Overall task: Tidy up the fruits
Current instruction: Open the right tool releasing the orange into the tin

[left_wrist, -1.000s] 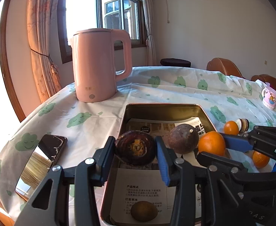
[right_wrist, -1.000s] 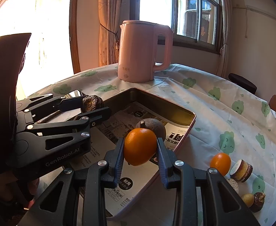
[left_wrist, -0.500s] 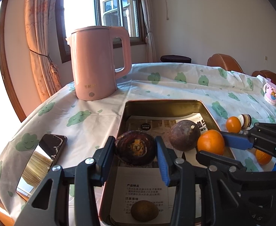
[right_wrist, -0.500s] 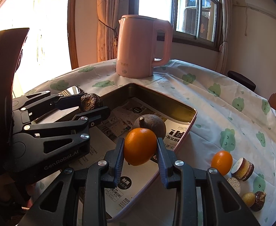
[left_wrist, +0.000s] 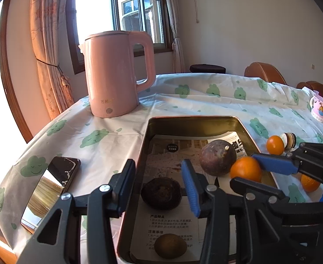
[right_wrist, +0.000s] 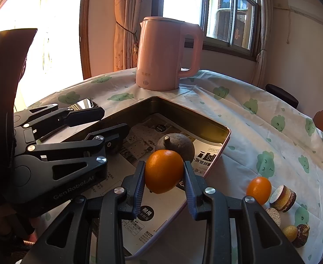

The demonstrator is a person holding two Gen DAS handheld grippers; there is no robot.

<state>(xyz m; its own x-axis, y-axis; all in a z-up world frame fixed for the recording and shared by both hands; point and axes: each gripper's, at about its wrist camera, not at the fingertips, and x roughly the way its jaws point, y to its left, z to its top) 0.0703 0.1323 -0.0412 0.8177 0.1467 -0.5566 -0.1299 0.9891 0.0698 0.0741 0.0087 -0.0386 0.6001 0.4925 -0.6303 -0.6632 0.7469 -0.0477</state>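
Note:
A metal tray lined with printed paper sits on the cloth-covered table. My left gripper hangs over its near left part, jaws opening. A dark wrinkled fruit lies on the paper below and between them, with neither pad pressing it. My right gripper holds an orange just above the tray's right side. Its jaws are opening, though both pads still touch the orange. A round brown fruit with a stem rests in the tray behind the orange. A small olive-brown fruit lies at the tray's near end.
A pink kettle stands behind the tray. A phone lies left of it. Right of the tray lie a small orange, another orange, layered cake pieces and small brown fruits. A mug stands far right.
The dark wrinkled fruit has left the left jaws and now lies on the tray's paper below them. The left jaws stand wider. The orange stays between the right pads.

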